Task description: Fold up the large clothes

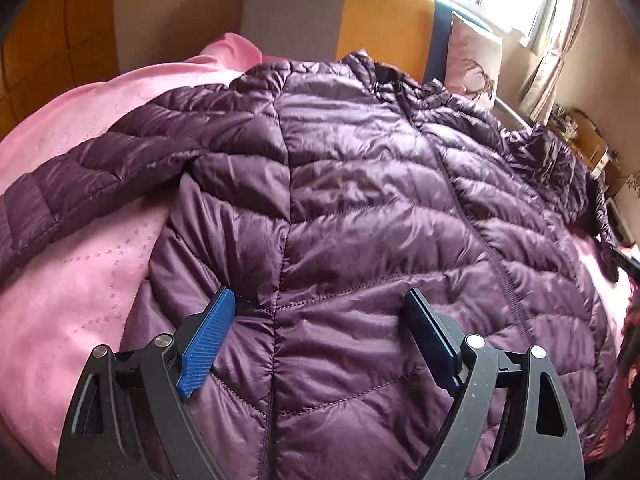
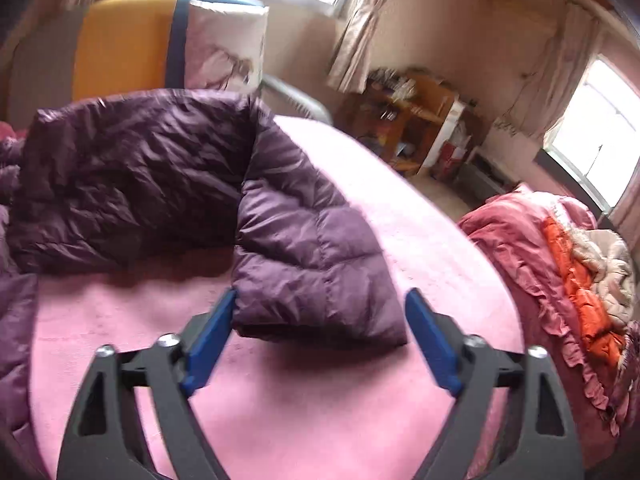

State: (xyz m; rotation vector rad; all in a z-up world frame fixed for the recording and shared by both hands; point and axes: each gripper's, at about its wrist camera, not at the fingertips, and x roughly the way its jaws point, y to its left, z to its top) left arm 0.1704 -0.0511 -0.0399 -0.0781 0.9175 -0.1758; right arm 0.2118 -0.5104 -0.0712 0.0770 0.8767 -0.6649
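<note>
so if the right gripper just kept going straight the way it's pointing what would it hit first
Most likely the cuff end of the purple jacket's sleeve, which lies right between the right gripper's open fingers. Below it is the pink bedspread. Depth is hard to judge in this blurred view.

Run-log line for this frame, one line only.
left tool open over jacket | right tool open around sleeve cuff | jacket on pink bedspread

Bare pink blanket (image 2: 420,200) right of sleeve (image 2: 312,256) (passable) — bedding pile (image 2: 532,240) beyond.
</note>
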